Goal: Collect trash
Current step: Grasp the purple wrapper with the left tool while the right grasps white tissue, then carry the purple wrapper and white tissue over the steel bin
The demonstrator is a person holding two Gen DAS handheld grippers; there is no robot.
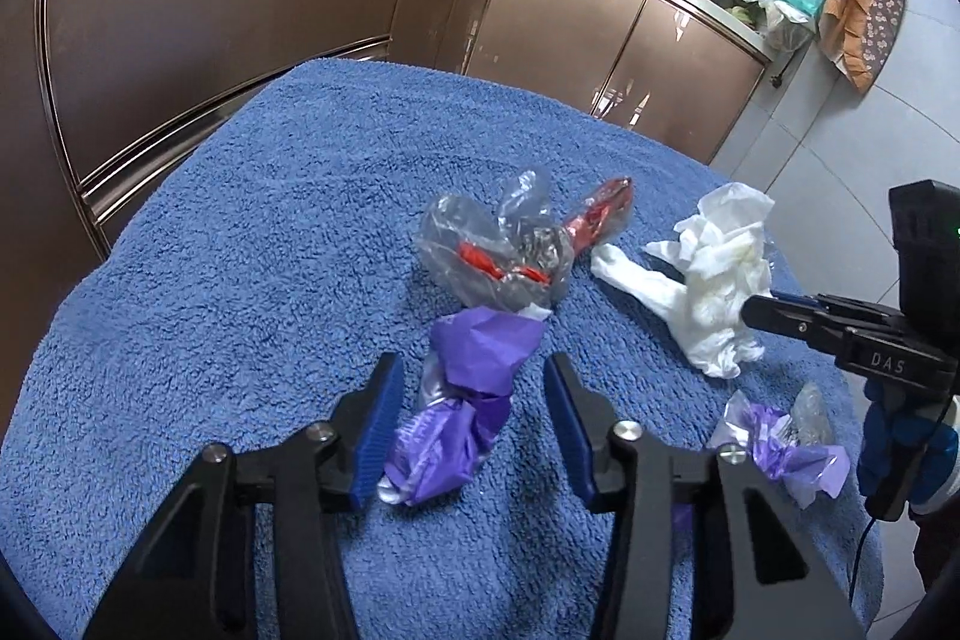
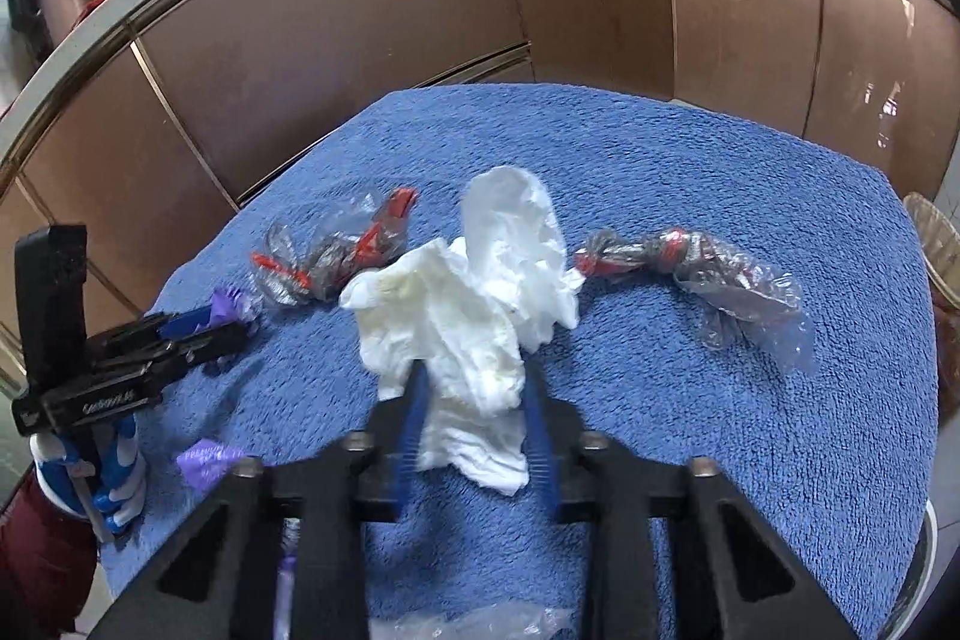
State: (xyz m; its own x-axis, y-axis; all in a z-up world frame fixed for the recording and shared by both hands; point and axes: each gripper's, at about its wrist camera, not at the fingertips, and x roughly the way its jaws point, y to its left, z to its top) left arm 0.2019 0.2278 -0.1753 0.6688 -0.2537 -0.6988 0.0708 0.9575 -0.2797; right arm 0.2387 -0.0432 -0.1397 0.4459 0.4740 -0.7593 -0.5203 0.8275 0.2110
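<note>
A crumpled white tissue (image 2: pixel 474 304), soft and creased, sits pinched between the right gripper (image 2: pixel 477 436) fingers, rising ahead of their tips. The left gripper (image 1: pixel 471 424) fingers stand spread around a twisted purple wrapper (image 1: pixel 462 400), one pad touching its side. Both lie on a surface under a blue terry towel (image 2: pixel 720 400), before brown glossy kitchen cabinets (image 2: pixel 360 16).

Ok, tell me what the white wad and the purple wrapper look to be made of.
White wad: likely tissue paper, matte, softly crumpled with no shine. Purple wrapper: probably thin plastic film with a silvery lining, glossy, holding sharp twisted creases.
</note>
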